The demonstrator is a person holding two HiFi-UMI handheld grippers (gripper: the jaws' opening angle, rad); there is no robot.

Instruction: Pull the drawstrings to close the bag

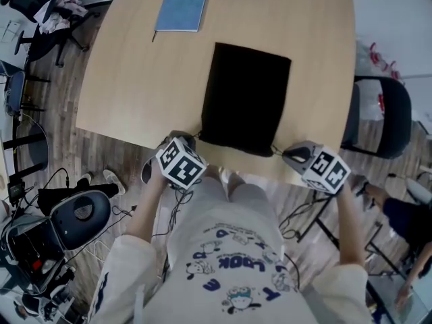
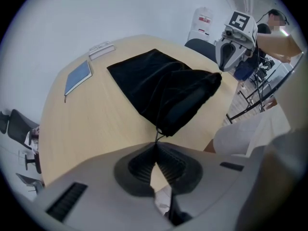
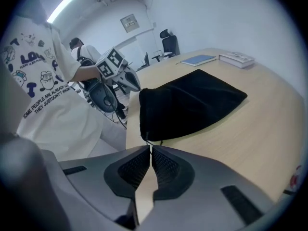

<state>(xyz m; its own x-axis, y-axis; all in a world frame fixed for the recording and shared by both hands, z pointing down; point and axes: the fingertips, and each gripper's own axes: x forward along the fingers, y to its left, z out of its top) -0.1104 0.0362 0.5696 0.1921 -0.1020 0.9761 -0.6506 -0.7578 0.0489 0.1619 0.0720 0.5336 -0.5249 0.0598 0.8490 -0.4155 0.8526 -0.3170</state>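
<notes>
Two bag (image 1: 246,93) drawstrings (image 2: 157,137) are pinched by left tool (image 2: 155,149) and right tool (image 3: 150,151).

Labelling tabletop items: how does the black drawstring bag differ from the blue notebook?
The black drawstring bag is larger than the blue notebook. The bag is creased fabric; the notebook looks flat and stiff. The bag lies at the near edge of the wooden table, drawstrings pinched by the left claw and right claw; the notebook sits untouched at its far side. Both lie on it.

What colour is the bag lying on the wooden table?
The bag is plain black, with no pattern visible. It shows best in the head view.
</notes>
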